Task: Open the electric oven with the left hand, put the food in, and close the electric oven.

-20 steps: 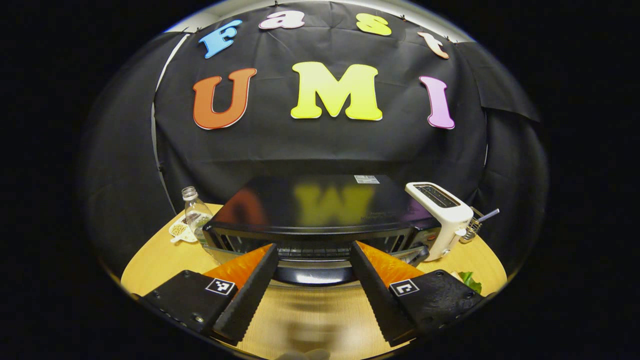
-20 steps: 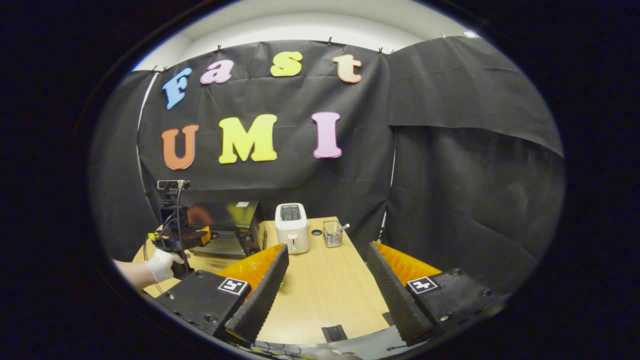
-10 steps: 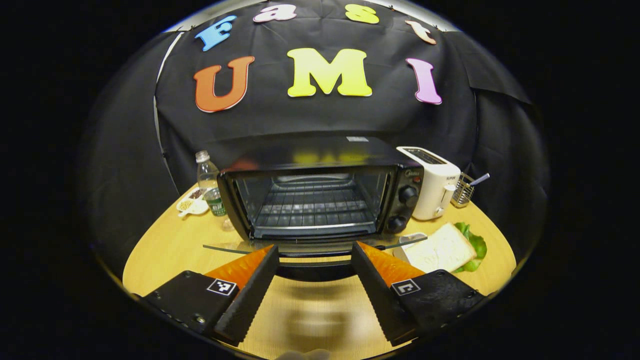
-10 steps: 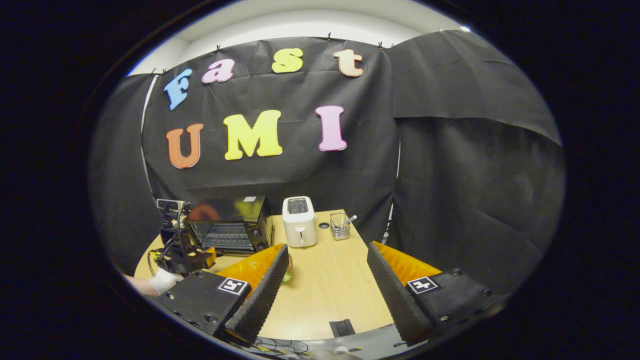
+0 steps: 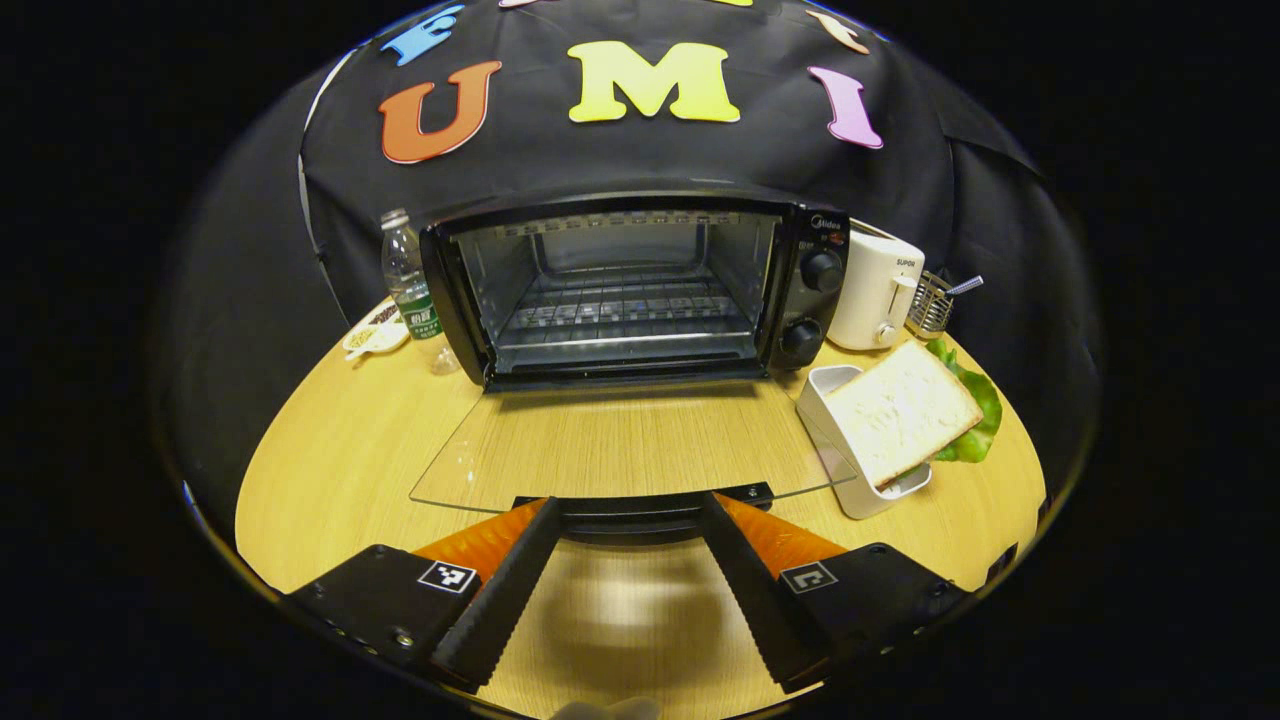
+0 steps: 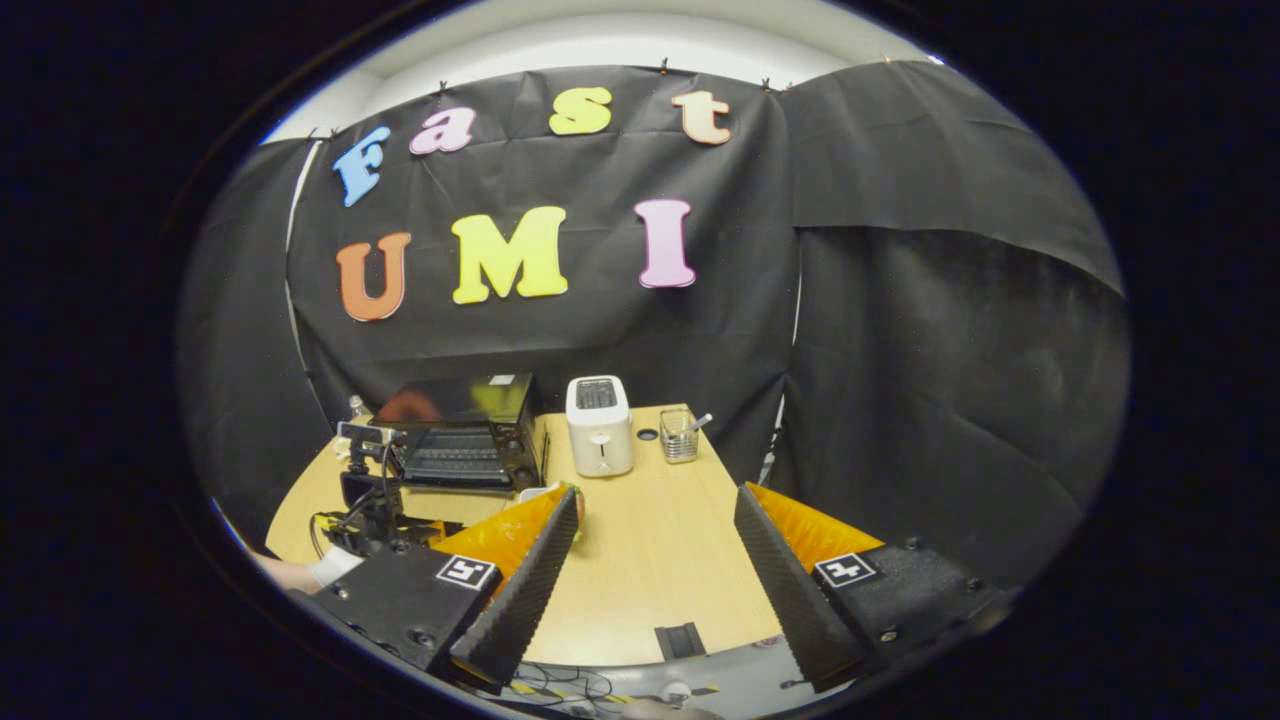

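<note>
Your left gripper is spread around the oven door handle; the electric oven gapes ahead, bread to its right. Your right gripper hangs spread, empty.

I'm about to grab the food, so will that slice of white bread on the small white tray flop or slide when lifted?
The white bread slice looks thin and soft, so probably floppy. It overhangs the small white tray, tilted, so it may slide.

Staged recording booth, not a home kitchen: black cloth wall across the upper frame, pale room wall above it. Centre frame, a wooden counter carries an electric oven, toaster and cabling at its near edge.
</note>
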`<state>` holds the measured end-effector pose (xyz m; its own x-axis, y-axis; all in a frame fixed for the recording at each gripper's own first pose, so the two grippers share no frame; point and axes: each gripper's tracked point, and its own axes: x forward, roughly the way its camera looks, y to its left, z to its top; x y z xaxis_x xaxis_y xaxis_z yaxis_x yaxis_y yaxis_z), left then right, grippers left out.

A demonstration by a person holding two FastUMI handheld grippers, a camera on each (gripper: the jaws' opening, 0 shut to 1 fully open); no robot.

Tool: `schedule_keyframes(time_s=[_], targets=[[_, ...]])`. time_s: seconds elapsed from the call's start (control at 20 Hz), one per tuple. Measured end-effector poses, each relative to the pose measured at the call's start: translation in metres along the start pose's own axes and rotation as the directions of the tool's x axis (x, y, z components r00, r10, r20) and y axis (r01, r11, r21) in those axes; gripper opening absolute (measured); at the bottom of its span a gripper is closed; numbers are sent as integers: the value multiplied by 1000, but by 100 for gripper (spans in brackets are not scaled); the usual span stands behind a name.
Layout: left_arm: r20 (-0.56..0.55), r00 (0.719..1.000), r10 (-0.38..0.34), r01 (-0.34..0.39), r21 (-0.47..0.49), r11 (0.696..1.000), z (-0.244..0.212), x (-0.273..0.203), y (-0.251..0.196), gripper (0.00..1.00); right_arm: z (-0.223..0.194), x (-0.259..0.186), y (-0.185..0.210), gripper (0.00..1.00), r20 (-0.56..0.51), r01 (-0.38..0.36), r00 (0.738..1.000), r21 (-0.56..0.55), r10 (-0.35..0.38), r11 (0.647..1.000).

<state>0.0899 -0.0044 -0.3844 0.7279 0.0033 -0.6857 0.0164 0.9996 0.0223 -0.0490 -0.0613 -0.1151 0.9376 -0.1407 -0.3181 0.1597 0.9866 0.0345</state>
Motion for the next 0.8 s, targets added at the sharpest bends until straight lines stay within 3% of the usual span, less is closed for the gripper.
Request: schedule_keyframes(time_s=[0.05, 0.1, 0.15, 0.2, 0.3, 0.35, 0.4, 0.45, 0.6, 0.65, 0.7, 0.75, 0.8], targets=[[-30, 1000, -3, 3, -6, 1000, -7, 4, 0, 94, -2, -2, -2, 100, -6, 6, 1000, -1, -6, 1000], [-61, 998, -7, 6, -13, 1000, -16, 10, 0, 94, -5, -3, -4, 100, -11, 12, 1000, 0, -12, 1000], [-82, 997, -5, 3, -19, 1000, -21, 13, 1, 95, -6, -4, -6, 91, -14, 16, 1000, 1, -16, 1000], [-86, 996, -4, 3, -18, 1000, -23, 14, 1, 95, -8, -6, -7, 100, -15, 21, 1000, 0, -21, 1000], [-76, 997, -3, 3, -5, 1000, -21, 14, 1, 95, -11, -9, -10, 100, -18, 29, 999, -1, -29, 1000], [-71, 997, -3, 3, -3, 1000, -21, 13, 1, 94, -14, -8, -11, 91, -23, 31, 999, 1, -31, 1000], [-64, 998, -4, 4, 3, 1000, -20, 11, 1, 94, -18, -9, -12, 100, -25, 27, 999, 7, -27, 1000], [-55, 998, -3, 3, 5, 1000, -20, 6, 2, 94, -20, -8, -11, 100, -26, 21, 999, 14, -21, 1000], [-27, 999, -42, 42, 13, 999, -22, -17, 3, 96, -33, 3, -7, 100, -37, -1, 999, 36, 3, 999], [-10, 999, -48, 48, 24, 999, -22, -29, 7, 96, -38, 9, -4, 91, -41, -11, 999, 48, 13, 999], [7, 999, -54, 54, 32, 998, -23, -43, 13, 96, -44, 15, 1, 100, -47, -26, 998, 62, 29, 998], [26, 998, -59, 58, 40, 998, -22, -58, 19, 96, -51, 23, 6, 100, -56, -43, 997, 74, 47, 996], [50, 997, -58, 56, 45, 997, -20, -74, 26, 96, -59, 33, 13, 91, -63, -62, 996, 80, 67, 995]])
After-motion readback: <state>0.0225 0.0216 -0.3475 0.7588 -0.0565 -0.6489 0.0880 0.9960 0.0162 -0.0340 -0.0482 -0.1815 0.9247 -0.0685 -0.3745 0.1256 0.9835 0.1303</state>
